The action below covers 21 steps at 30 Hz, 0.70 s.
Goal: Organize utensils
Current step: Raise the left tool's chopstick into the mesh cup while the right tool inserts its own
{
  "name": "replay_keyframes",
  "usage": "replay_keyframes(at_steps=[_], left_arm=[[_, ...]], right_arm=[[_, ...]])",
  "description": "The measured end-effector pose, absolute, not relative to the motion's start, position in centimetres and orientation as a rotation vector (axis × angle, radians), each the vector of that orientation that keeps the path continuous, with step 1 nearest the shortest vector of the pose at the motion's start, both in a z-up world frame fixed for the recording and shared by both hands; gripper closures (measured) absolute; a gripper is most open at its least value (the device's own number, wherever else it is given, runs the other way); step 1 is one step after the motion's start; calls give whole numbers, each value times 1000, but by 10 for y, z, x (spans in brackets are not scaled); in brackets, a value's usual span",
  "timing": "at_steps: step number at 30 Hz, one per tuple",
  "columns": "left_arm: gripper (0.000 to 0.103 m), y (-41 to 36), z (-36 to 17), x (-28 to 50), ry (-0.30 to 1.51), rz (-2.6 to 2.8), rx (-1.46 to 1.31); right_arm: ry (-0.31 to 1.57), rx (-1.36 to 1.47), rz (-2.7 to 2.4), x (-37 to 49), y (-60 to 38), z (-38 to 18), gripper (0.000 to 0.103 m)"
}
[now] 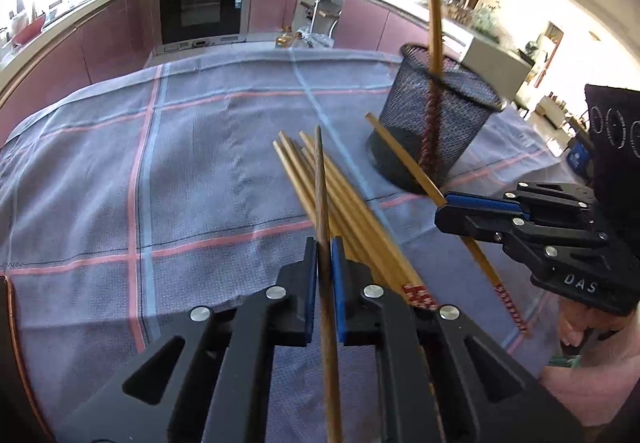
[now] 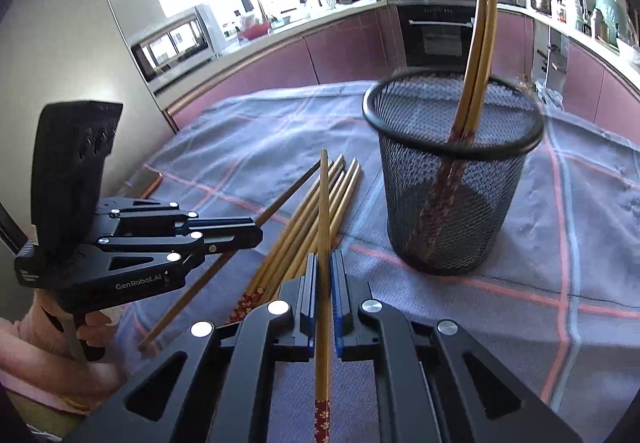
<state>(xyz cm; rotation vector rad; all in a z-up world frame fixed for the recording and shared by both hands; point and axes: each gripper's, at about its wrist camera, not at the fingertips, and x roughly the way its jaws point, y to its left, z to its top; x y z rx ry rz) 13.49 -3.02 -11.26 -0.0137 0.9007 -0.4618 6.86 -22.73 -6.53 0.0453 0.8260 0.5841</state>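
Kitchen with curved maroon cabinets [image 1: 112,39] and built-in oven [image 1: 202,9]. Table under grey checked cloth [image 1: 120,163].

Black mesh holder [image 2: 452,179] upright on cloth, two chopsticks [image 2: 478,55] leaning inside. Loose chopstick pile [image 2: 312,219] just beside it.

Left gripper [image 1: 325,263] clamped on dark chopstick [image 1: 322,203]; right gripper [image 2: 325,283] clamped on light chopstick [image 2: 324,203].

Readable: "GenRobot.AI", "DAS". Chopstick lower ends cut off.
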Motion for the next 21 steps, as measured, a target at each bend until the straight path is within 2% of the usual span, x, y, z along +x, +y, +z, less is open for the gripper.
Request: replay_keyframes(at_steps=[21], left_arm=[[96, -17, -3, 99, 642, -637, -125]], right_arm=[[600, 165, 574, 63, -282, 2, 97]])
